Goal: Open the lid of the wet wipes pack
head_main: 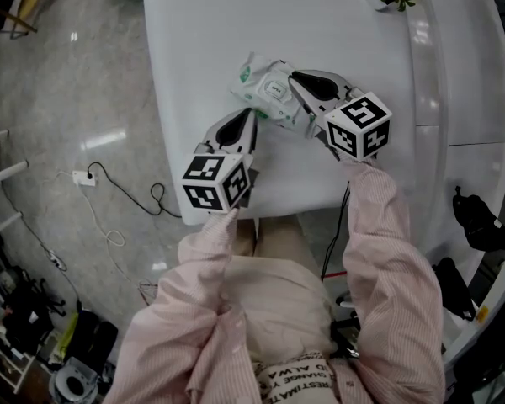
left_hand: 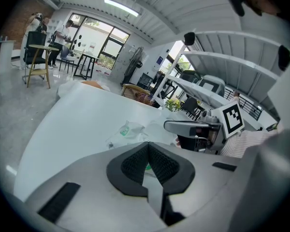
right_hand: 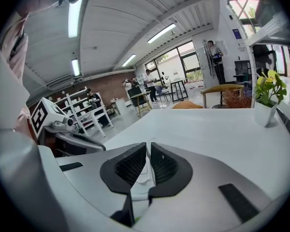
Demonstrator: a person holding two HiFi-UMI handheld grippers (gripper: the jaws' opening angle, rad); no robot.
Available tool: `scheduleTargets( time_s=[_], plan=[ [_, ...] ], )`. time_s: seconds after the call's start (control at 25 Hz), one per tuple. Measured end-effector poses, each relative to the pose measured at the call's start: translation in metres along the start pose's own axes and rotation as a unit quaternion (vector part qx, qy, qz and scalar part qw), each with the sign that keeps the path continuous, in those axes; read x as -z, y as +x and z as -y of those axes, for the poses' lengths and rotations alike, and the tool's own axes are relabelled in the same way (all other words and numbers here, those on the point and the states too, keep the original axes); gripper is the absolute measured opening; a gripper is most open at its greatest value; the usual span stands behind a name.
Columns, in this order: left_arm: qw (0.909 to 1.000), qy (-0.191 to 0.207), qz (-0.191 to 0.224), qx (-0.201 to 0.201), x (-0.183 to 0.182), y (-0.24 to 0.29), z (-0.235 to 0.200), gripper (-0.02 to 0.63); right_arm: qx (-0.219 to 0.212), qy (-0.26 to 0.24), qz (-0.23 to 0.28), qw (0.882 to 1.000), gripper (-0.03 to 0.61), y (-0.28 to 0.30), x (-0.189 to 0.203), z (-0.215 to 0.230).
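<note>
Frame centre: left gripper tilted down, clamped on wet wipes pack edge; right gripper, also tilted down, pinches lid.

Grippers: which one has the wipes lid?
The right gripper: its fingers pinch the white lid; the left gripper instead clamps an edge of the wet wipes pack.
</note>
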State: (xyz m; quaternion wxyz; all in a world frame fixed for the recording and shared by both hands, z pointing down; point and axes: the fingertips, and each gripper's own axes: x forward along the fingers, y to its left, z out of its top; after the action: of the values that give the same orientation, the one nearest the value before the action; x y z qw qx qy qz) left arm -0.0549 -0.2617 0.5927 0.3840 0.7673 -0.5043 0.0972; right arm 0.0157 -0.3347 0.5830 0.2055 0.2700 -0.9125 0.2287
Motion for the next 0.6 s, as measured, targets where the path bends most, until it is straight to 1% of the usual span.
scheduleTargets(
  time_s=[0.28,0.6],
  plan=[
    [1.0,0.001,-0.003,0.001,-0.001,0.005,0.002,0.0,0.043,0.003,0.011,0.999,0.023,0.0,-0.002,0.02],
    [1.0,-0.001,-0.007,0.001,-0.002,0.01,0.0,0.0,0.088,-0.012,0.008,0.996,0.023,0.006,0.0,0.038]
  ],
)
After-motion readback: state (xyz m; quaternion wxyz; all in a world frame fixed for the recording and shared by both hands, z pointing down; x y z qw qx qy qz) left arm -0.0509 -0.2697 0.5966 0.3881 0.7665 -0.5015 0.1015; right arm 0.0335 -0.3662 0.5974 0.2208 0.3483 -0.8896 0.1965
